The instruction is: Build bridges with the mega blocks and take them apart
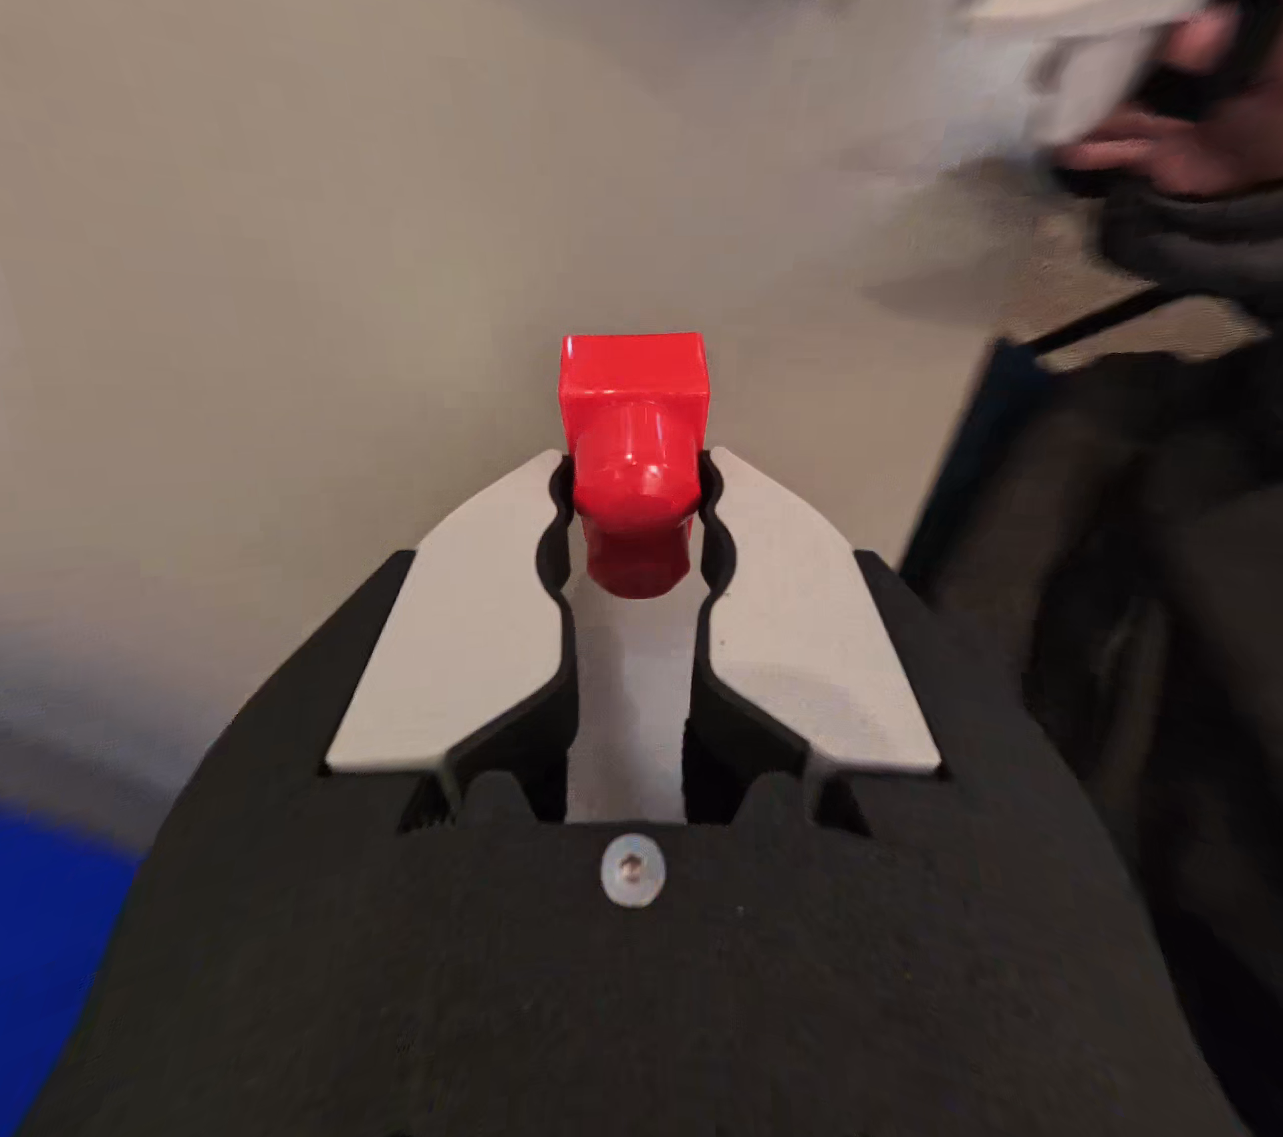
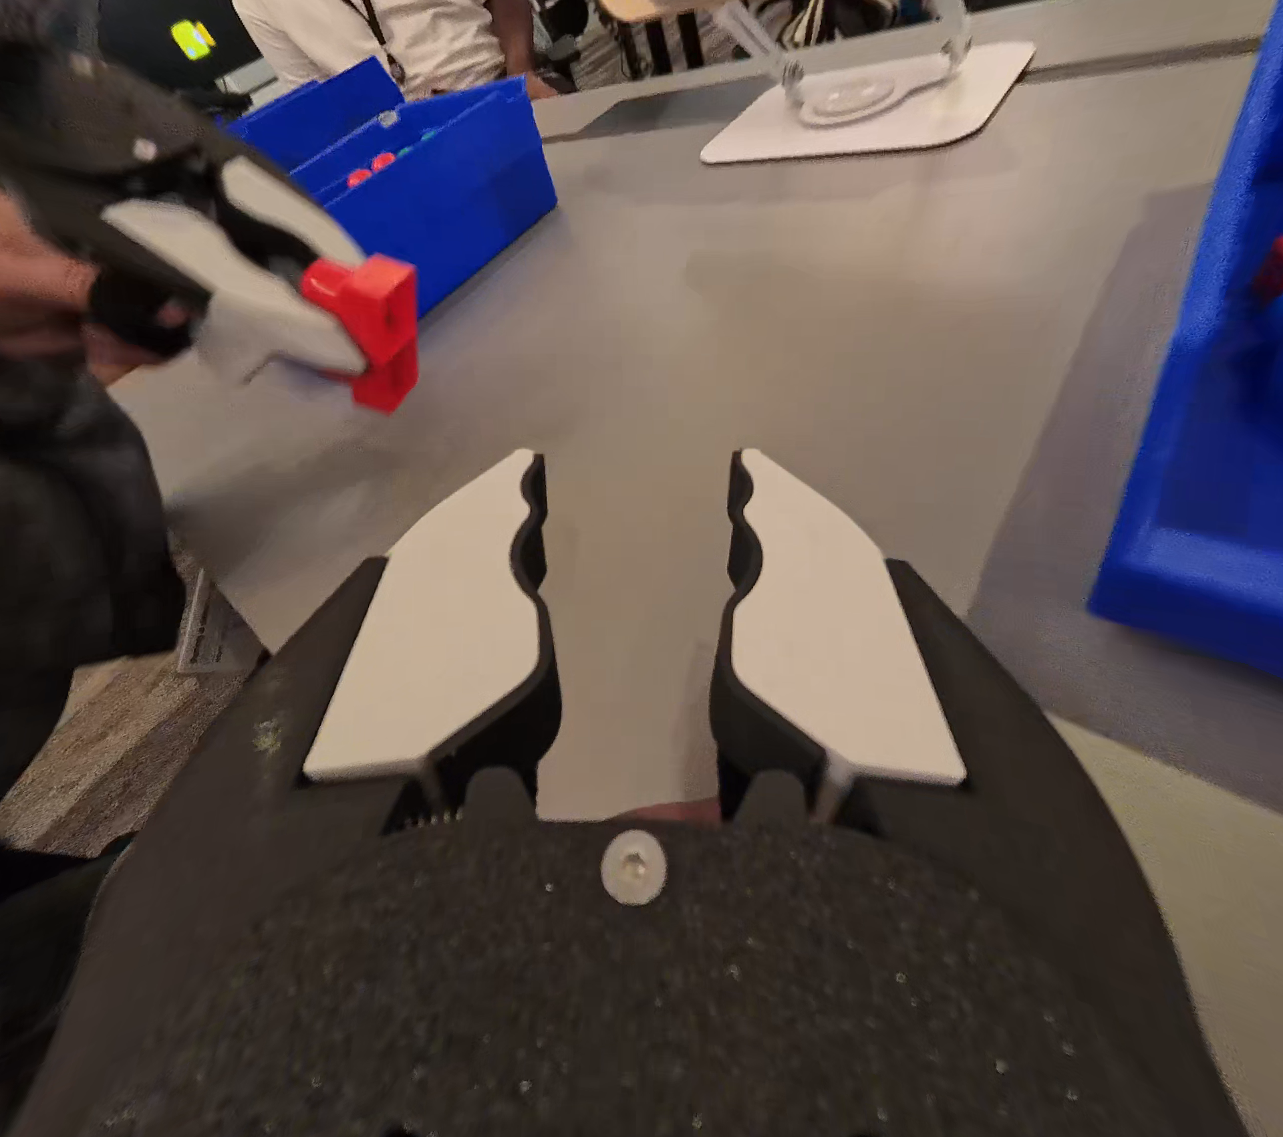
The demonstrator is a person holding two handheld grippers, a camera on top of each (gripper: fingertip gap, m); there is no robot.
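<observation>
**Red block held above the desk, right jaws spread and empty**

The left gripper has its jaws clenched on a red mega block, gripping it by the round studs so the square body sticks out past the fingertips. In the right wrist view the same gripper comes in from the left edge, held in a person's hand, and the red block hangs in the air above the grey desk, its hollow underside turned outward.

The right gripper hovers over the bare middle of the desk with its jaws released and nothing between them.

A blue bin sits on the desk just behind the held block, with red and green pieces showing inside. A second blue bin stands at the right edge. At the back of the desk a white stand carries a tilted board with a printed sheet. A person in a white shirt stands beyond the far bin.
</observation>
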